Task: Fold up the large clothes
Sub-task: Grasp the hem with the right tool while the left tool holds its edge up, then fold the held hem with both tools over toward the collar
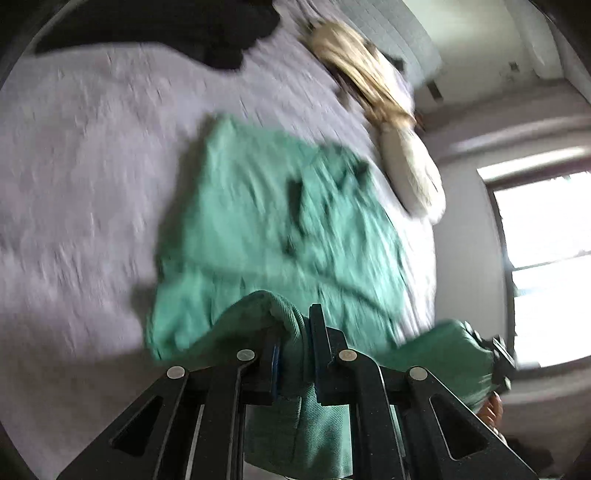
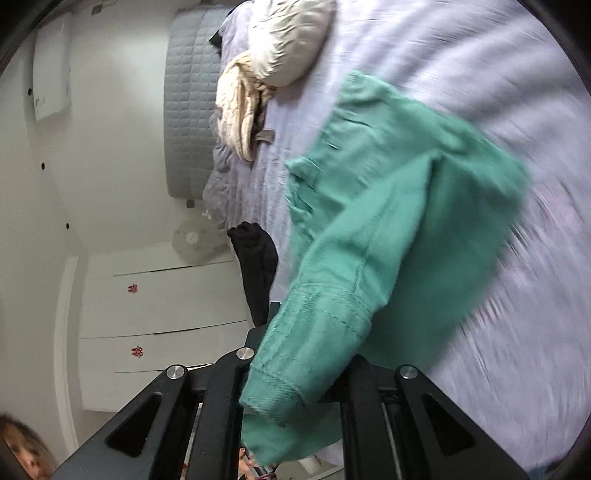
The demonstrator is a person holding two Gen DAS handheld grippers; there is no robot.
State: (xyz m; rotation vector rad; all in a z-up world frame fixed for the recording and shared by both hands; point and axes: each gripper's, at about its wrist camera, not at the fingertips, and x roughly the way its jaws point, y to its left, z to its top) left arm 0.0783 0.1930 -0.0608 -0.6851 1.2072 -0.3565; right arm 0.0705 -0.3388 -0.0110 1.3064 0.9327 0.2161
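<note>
While both grippers lift one edge of the green garment [image 1: 273, 221], the fold is judged to be at an early or middle stage: most of the cloth lies spread and creased on the lilac bedcover [image 1: 74, 147] ahead of the jaws, and no tidy stack is visible. The left gripper [image 1: 295, 347] has its jaws pressed onto a ribbed green hem, which bunches between them and hangs below. The right gripper [image 2: 295, 354] is draped by a ribbed cuff or hem, so its fingertips are hidden; its state cannot be read directly, though the cloth rises taut from it. From the left jaws the garment's long axis runs straight ahead, away from the fingers, with its far edge pointing toward a black garment [image 1: 207, 33] well beyond. A cream padded jacket [image 1: 406, 166] lies ahead and to the right of the left jaws, apart from the green cloth. Remaining work, as a judgement, includes carrying the held edge over, flattening, and further folds. Motion blur limits finer detail.
</note>
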